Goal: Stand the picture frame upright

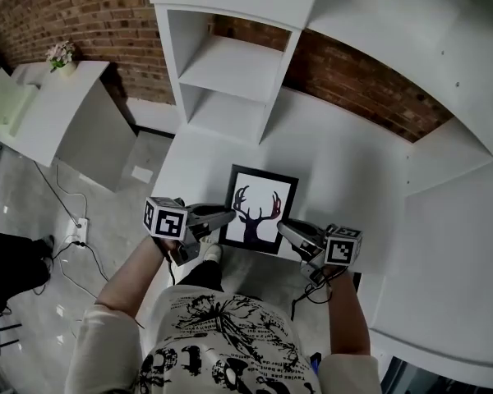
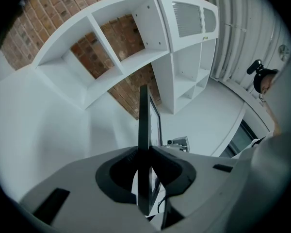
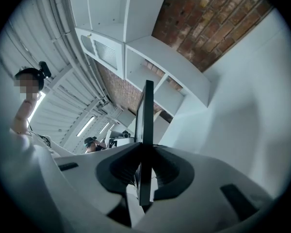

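A black picture frame with a deer-head silhouette is held between both grippers over the white table. My left gripper is shut on the frame's lower left edge, my right gripper shut on its lower right edge. In the left gripper view the frame shows edge-on, clamped between the dark pads. The right gripper view likewise shows the frame's thin edge pinched between the jaws. The frame looks tilted up off the table; how steeply I cannot tell.
A white shelf unit with open compartments stands behind the frame against a brick wall. White shelving runs along the right. A low white cabinet with a small flower pot stands at the left; cables lie on the floor.
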`<state>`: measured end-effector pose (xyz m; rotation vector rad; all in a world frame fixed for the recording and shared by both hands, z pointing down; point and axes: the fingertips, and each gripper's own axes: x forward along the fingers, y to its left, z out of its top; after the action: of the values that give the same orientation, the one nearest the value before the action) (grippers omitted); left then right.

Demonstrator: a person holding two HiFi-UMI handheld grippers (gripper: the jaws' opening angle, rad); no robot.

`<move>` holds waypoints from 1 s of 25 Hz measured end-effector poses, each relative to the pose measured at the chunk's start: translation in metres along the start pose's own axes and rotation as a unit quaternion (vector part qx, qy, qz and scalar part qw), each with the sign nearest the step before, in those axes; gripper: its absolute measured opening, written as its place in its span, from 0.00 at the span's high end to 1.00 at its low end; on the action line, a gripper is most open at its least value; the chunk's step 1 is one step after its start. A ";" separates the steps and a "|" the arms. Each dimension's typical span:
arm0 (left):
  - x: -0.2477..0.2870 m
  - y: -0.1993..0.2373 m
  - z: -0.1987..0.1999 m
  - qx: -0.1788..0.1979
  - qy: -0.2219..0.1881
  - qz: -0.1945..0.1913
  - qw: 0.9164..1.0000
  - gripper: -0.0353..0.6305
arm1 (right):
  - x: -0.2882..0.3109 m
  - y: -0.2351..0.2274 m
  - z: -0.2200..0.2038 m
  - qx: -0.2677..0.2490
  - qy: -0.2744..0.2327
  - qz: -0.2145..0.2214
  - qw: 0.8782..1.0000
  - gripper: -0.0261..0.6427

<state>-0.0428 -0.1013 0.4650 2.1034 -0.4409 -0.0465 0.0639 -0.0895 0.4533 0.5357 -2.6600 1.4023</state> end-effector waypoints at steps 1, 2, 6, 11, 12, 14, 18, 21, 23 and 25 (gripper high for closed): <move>-0.002 0.010 0.014 0.008 0.004 0.000 1.000 0.81 | 0.011 -0.004 0.011 -0.005 -0.004 -0.002 1.000 0.84; -0.005 0.020 0.029 0.020 0.007 0.002 1.000 0.81 | 0.023 -0.010 0.023 -0.012 -0.009 -0.003 1.000 0.84; -0.011 0.049 0.067 0.063 0.038 0.006 0.997 0.80 | 0.056 -0.023 0.055 -0.035 -0.030 -0.011 0.999 0.84; 0.008 0.104 0.121 0.080 0.055 0.008 0.995 0.80 | 0.090 -0.072 0.104 -0.046 -0.028 -0.012 0.999 0.84; 0.010 0.110 0.126 0.081 0.059 0.006 0.995 0.80 | 0.093 -0.078 0.108 -0.051 -0.030 -0.012 0.998 0.84; 0.011 0.112 0.127 0.092 0.064 -0.002 0.994 0.80 | 0.094 -0.079 0.108 -0.062 -0.035 -0.019 0.997 0.84; 0.004 0.101 0.122 0.119 0.067 -0.025 0.990 0.80 | 0.092 -0.065 0.098 -0.085 -0.041 -0.043 0.995 0.84; 0.009 0.106 0.124 0.131 0.064 -0.029 0.989 0.80 | 0.092 -0.072 0.099 -0.101 -0.040 -0.057 0.992 0.84; 0.014 0.114 0.128 0.145 0.067 -0.026 0.987 0.80 | 0.094 -0.080 0.104 -0.113 -0.041 -0.064 0.991 0.84; 0.018 0.119 0.131 0.166 0.073 -0.021 0.983 0.80 | 0.095 -0.088 0.106 -0.125 -0.034 -0.074 0.989 0.84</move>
<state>-0.0879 -0.2713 0.4939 2.4238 -0.3321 0.1661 0.0143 -0.2464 0.4840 0.7455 -2.7283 1.0103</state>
